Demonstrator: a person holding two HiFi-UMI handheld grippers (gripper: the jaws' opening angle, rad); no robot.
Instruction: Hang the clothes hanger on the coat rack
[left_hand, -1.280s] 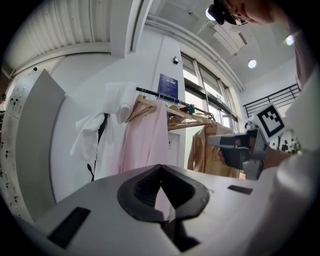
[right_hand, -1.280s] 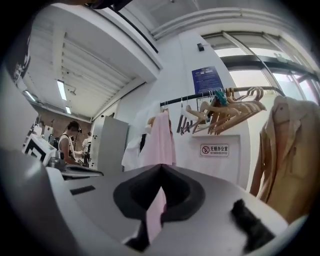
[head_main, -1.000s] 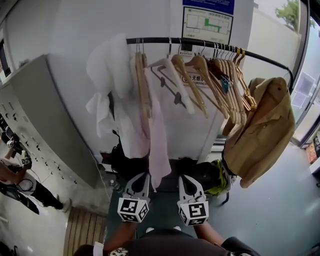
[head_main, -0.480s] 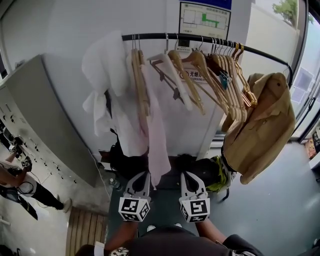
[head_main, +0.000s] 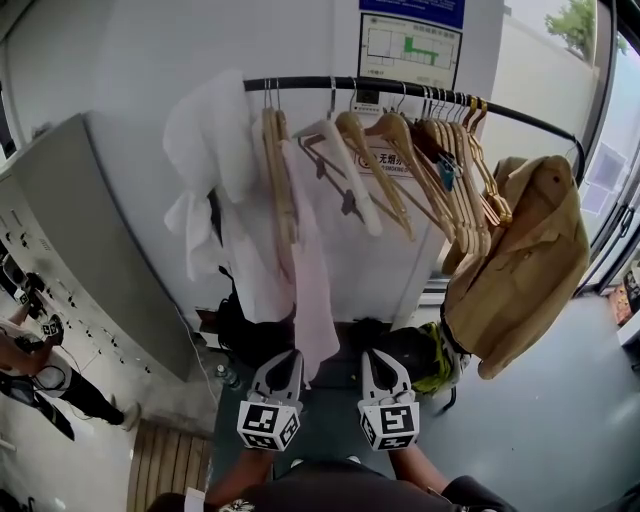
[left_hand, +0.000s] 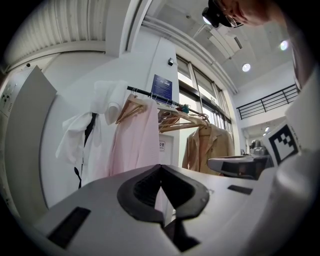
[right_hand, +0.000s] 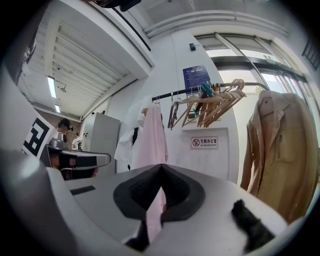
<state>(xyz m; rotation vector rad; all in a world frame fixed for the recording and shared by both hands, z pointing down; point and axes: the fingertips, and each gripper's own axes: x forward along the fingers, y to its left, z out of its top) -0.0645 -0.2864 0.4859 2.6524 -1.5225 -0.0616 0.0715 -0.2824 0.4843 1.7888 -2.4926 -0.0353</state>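
A black rail (head_main: 400, 88) of the coat rack runs across the top of the head view. Several bare wooden hangers (head_main: 455, 170) crowd its right part. Also on it hang a white garment (head_main: 205, 150), a pink garment (head_main: 312, 290) and a tan jacket (head_main: 520, 270). My left gripper (head_main: 285, 357) and right gripper (head_main: 372, 357) sit side by side low in front of the rack, pointing level at it. Both are shut with nothing in them. The left gripper (left_hand: 160, 167) faces the pink garment (left_hand: 135, 145). The right gripper (right_hand: 160, 167) faces the hangers (right_hand: 215, 100) and jacket (right_hand: 280, 150).
A grey cabinet (head_main: 90, 230) stands at the left, with a person (head_main: 30, 370) beside it. Dark bags (head_main: 250, 330) and a yellow-green bag (head_main: 435, 355) lie on the floor under the rack. A slatted wooden mat (head_main: 170, 455) is at the lower left.
The head view has shifted slightly. Both grippers stay shut and side by side in the same place.
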